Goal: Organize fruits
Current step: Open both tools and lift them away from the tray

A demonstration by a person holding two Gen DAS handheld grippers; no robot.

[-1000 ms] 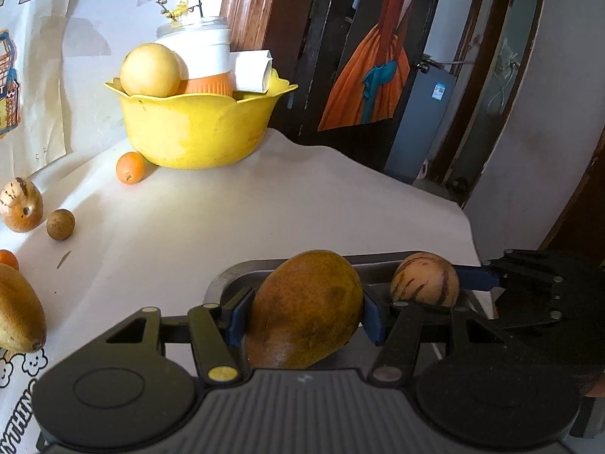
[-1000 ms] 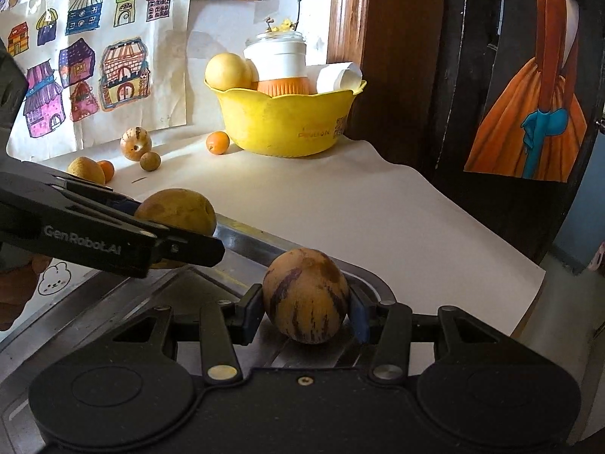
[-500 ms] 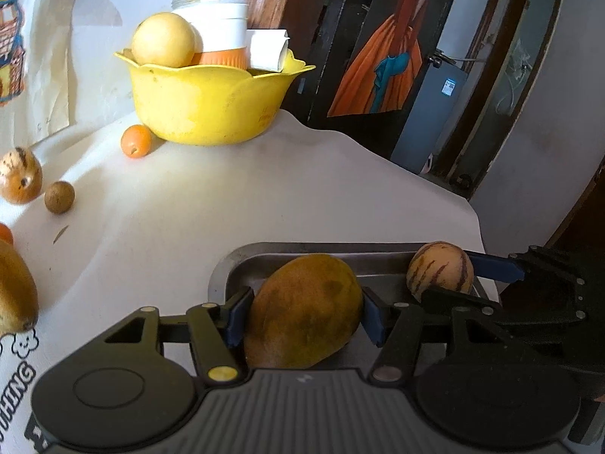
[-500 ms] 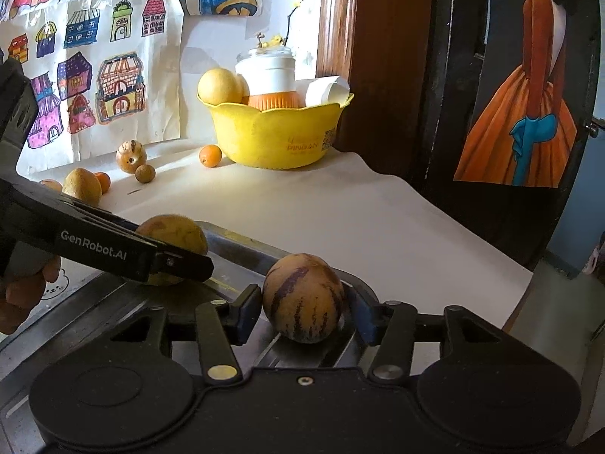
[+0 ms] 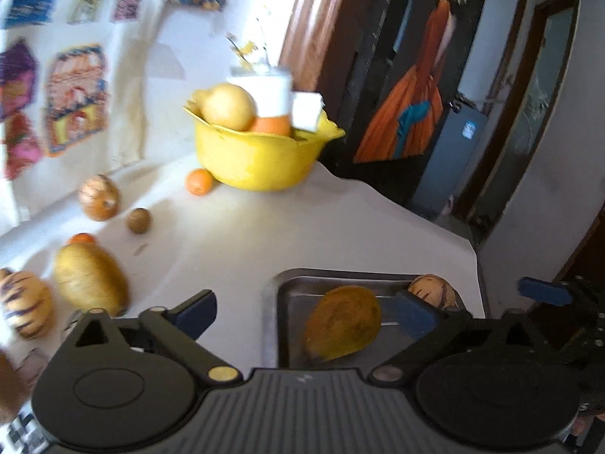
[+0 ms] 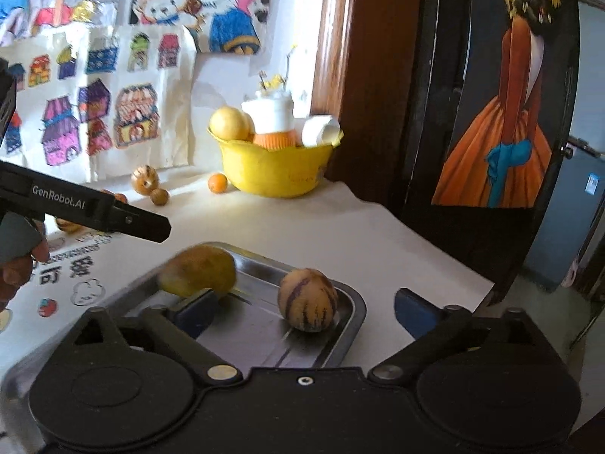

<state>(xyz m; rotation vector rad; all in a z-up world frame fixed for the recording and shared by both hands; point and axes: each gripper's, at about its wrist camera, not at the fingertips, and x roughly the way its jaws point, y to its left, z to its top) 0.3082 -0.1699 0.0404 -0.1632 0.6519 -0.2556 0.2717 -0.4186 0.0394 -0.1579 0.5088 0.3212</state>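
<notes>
On the near edge of the tabletop (image 6: 302, 223), a shallow rectangular metal tray (image 6: 349, 319) with rounded corners and a shiny, ribbed floor is seen. Two fruits lie in it, apart from each other: an oval brown-yellow mango (image 6: 196, 270) with matte, speckled skin at the left, and a rounder tan pepino melon (image 6: 307, 299) with dark purple stripes at the right.

The left hand-held gripper (image 5: 302, 312), black plastic with blue pads, has just been opening and is spread wide; the mango (image 5: 342, 323) sits between its fingers, but the pads are clear of it. The right hand-held gripper (image 6: 304, 308) has likewise just been opening and stands wide, with the striped melon between its fingers and untouched.

The tabletop is covered with smooth off-white sheet, printed with cartoon marks at the left. Further back a glossy yellow plastic bowl (image 6: 272, 170) with a scalloped rim is placed by the wall, holding a round pale-yellow fruit, a white jar and a paper roll. A small orange (image 6: 217, 182) lies just beside the bowl. More loose fruit is seen at the left: another mango (image 5: 90, 278), striped melons (image 5: 26, 308) and a small brown round fruit (image 5: 138, 220).

Children's drawings of houses are pinned to the pale wall; a dark wood door frame and a painting of an orange dress stand at the right.
</notes>
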